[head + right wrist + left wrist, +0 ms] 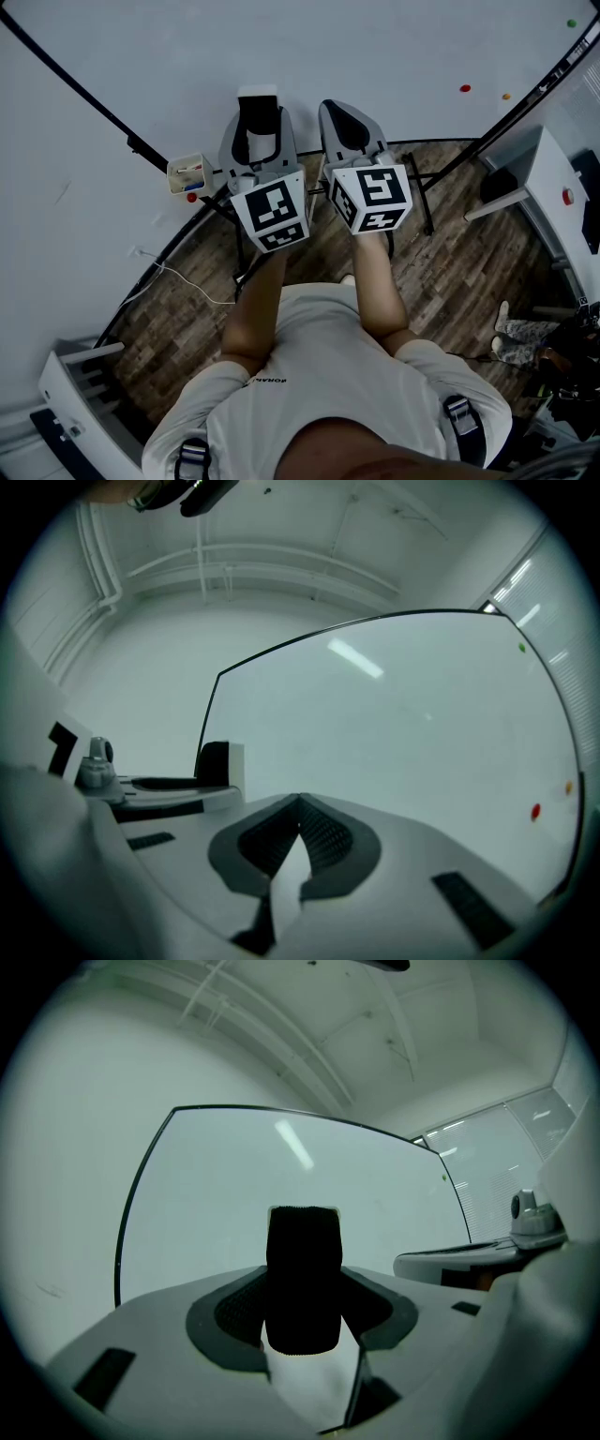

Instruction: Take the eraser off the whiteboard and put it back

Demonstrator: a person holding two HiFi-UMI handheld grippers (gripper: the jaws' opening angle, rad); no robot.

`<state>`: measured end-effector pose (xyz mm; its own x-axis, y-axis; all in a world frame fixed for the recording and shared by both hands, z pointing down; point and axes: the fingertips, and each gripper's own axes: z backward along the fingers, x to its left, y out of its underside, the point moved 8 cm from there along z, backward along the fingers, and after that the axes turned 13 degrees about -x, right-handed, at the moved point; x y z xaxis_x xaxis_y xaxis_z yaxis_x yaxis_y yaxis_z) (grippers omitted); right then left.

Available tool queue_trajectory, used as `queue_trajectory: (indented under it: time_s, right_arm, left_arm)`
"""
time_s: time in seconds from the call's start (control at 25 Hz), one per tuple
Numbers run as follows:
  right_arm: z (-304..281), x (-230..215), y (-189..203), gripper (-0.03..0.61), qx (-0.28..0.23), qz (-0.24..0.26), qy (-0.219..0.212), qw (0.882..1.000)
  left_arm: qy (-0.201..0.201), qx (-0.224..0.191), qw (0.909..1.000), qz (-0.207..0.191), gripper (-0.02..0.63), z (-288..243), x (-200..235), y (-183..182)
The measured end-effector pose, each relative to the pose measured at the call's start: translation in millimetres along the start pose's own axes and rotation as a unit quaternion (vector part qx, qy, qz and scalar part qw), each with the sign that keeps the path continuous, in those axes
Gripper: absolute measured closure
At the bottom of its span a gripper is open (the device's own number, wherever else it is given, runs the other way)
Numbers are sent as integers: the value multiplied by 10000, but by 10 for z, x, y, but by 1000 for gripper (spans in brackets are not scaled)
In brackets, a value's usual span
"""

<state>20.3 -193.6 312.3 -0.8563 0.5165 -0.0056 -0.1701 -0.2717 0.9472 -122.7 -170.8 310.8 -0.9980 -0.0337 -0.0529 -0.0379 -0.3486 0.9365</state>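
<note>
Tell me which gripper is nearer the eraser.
Left. The left gripper grips the eraser between its jaws. The right gripper sits beside it, on its right, jaws together and empty, not touching it.

The person wears a white short-sleeved T-shirt (328, 366) with a small dark print (267, 381) at its left sleeve hem. Grey harness straps (459, 417) with buckles cross the T-shirt at both shoulders. Beyond the T-shirt, the left gripper (258, 120) and right gripper (336, 117) have pale grey shells and dark ribbed pads (328, 841). Each carries a black-and-white marker cube (272, 214).
</note>
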Motion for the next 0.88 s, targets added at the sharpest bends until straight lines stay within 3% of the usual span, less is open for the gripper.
queue_trajectory:
  time_s: [0.88]
  right_arm:
    - [-30,-36,2,565,-15,9,56,10000]
  left_arm:
    - [45,-44,10000,46,390,-17,-7,-25]
